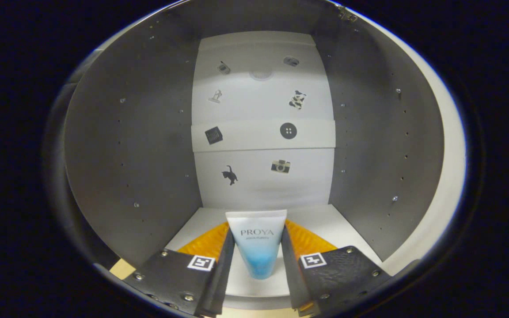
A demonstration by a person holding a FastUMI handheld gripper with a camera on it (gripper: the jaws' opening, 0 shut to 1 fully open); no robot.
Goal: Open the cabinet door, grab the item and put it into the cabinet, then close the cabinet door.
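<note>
hand-held gripper (258, 240) clamps tube (257, 247) | print "PROYA" | inside cabinet (131, 145)

The gripper (258, 247) points straight ahead and level, its two fingers (224, 260) set close together and roughly parallel, each pressing inward from its own side on the tube (258, 245) held upright between them, the tube's wide end rising above the fingertips.

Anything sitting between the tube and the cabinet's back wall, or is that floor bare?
Bare. In the gripper view, the hand-held gripper is shut on the tube, and only white cabinet floor runs from it to the stickered back wall.
</note>
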